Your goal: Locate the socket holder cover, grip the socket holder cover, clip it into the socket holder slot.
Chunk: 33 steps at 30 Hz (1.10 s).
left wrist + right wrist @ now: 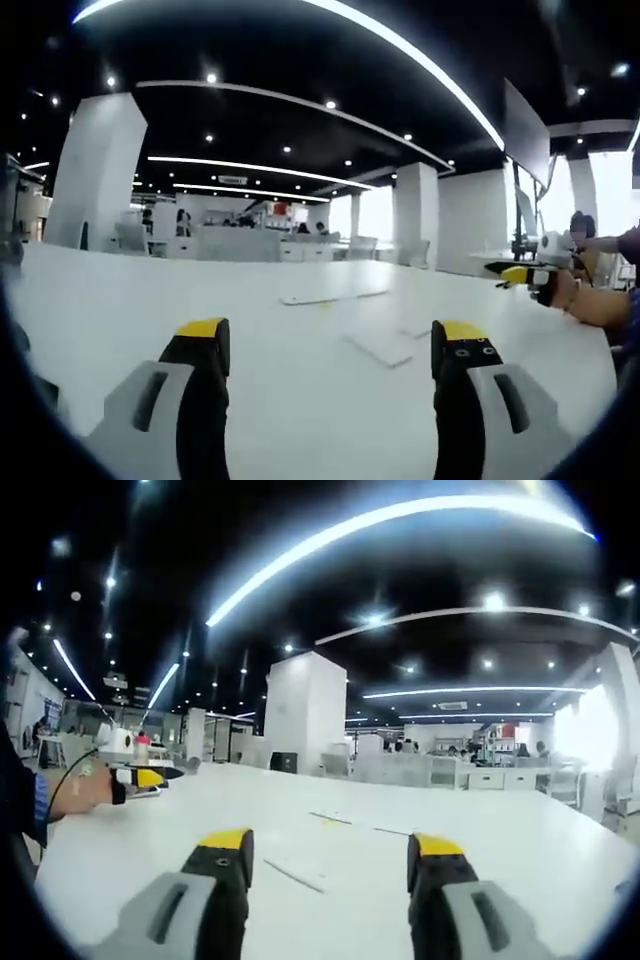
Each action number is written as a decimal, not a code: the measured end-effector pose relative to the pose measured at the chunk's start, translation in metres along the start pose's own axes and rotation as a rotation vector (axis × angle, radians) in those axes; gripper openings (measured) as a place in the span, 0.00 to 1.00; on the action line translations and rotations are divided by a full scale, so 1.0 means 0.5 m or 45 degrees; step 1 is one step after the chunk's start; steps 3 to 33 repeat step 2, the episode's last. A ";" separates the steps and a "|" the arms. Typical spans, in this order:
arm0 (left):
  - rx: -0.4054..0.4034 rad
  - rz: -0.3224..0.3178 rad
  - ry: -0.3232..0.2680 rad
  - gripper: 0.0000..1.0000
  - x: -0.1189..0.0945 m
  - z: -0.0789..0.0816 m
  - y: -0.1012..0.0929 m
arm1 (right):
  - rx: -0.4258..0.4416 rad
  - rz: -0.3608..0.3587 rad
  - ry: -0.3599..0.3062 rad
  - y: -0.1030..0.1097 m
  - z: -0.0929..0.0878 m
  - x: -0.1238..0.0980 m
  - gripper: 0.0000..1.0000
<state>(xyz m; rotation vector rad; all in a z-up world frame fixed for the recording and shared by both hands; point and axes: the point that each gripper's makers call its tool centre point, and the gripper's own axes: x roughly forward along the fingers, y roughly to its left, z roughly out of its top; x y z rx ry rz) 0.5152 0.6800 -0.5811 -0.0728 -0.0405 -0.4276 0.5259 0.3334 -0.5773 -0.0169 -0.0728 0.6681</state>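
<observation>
Our left gripper (330, 350) has its jaws wide apart and empty above the table (100, 300). We judge the flat white cover (378, 348) lies just ahead toward 1 o'clock, long axis slanting left to right; the long holder (335, 295) sits beyond at 12. Our right gripper (325, 855), equally agape, sees thin strips (293, 875) ahead, so left looks nearer

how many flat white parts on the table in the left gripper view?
3. A long strip lies farthest out near the table's middle; a plate lies nearer, between the open left hand-held gripper's jaws; a smaller piece sits just right of it. More may be hidden.
</observation>
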 end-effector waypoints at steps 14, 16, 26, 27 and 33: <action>0.001 0.005 0.009 0.82 0.002 -0.003 0.002 | 0.006 0.002 -0.004 -0.001 0.001 0.001 0.63; 0.001 0.005 0.009 0.82 0.002 -0.003 0.002 | 0.006 0.002 -0.004 -0.001 0.001 0.001 0.63; 0.001 0.005 0.009 0.82 0.002 -0.003 0.002 | 0.006 0.002 -0.004 -0.001 0.001 0.001 0.63; 0.001 0.005 0.009 0.82 0.002 -0.003 0.002 | 0.006 0.002 -0.004 -0.001 0.001 0.001 0.63; 0.001 0.005 0.009 0.82 0.002 -0.003 0.002 | 0.006 0.002 -0.004 -0.001 0.001 0.001 0.63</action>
